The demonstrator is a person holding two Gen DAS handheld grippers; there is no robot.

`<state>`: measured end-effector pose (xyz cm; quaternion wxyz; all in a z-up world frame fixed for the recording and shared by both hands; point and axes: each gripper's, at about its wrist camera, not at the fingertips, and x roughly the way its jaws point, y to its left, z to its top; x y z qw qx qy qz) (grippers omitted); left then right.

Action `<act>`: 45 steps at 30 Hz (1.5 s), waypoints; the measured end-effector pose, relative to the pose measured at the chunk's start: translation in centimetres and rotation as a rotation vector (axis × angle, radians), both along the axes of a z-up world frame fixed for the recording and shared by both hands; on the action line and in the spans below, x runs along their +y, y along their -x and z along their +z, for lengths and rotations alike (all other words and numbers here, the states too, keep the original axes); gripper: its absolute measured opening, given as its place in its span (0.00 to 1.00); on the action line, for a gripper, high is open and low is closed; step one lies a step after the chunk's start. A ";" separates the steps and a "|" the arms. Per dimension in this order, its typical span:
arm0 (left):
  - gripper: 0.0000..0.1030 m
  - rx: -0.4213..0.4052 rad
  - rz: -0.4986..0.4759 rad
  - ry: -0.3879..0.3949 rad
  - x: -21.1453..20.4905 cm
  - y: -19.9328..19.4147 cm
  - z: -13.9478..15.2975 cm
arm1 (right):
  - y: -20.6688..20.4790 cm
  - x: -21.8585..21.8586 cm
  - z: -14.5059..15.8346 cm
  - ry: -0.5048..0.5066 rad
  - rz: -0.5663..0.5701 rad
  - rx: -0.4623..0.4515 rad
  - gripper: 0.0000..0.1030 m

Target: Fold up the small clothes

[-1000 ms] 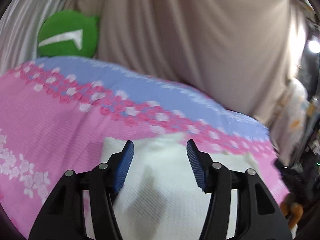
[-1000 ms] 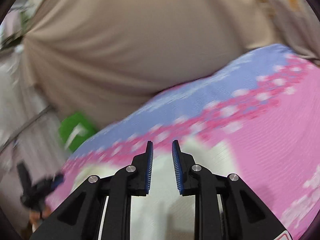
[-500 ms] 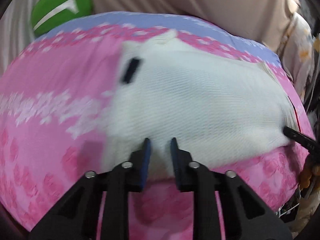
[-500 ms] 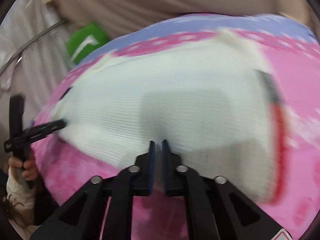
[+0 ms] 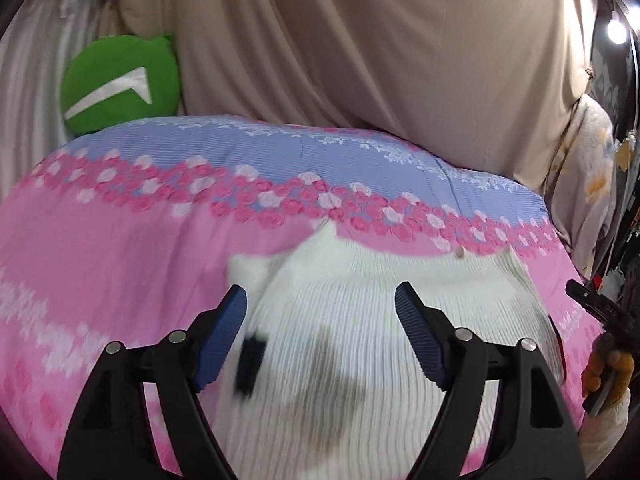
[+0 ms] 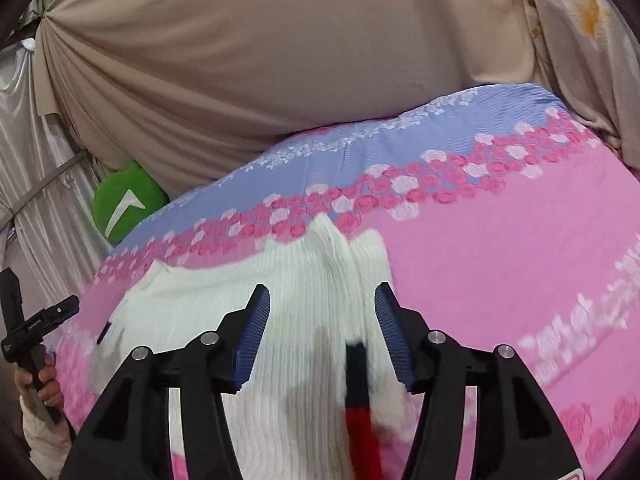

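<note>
A small white ribbed knit garment (image 5: 360, 320) lies spread on the pink floral bedspread (image 5: 120, 260). It has a black patch (image 5: 250, 364) near my left finger. My left gripper (image 5: 320, 336) is open and empty, hovering just above the garment's near part. In the right wrist view the same garment (image 6: 224, 304) shows a black and red stripe (image 6: 358, 400) between my fingers. My right gripper (image 6: 322, 328) is open and empty above it. Its near edge is hidden below both frames.
A green cushion (image 5: 120, 84) sits at the bed's far left corner against beige curtains (image 5: 360, 40). The bedspread has a blue band (image 6: 400, 136) along the far side. The other gripper and hand show at the bed's edges (image 5: 600, 360) (image 6: 28, 340).
Both grippers were shut low on the garment's near edge half a second ago. Now both are open, raised and tilted up. The garment lies released on the bed.
</note>
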<state>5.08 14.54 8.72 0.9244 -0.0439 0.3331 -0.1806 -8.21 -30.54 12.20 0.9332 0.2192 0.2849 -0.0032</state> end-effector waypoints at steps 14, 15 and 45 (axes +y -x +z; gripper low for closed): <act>0.07 0.138 0.068 0.071 0.8 -8.6 -5.0 | -5.6 -0.7 -0.1 0.008 -0.003 -0.008 0.06; 0.07 0.147 0.081 0.083 1.9 -8.9 -5.3 | -5.7 -2.6 -1.1 -0.037 -0.029 0.022 0.06; 0.42 0.154 -0.008 -0.150 1.7 7.3 -8.1 | 10.2 1.8 -7.4 -0.060 0.069 0.192 0.00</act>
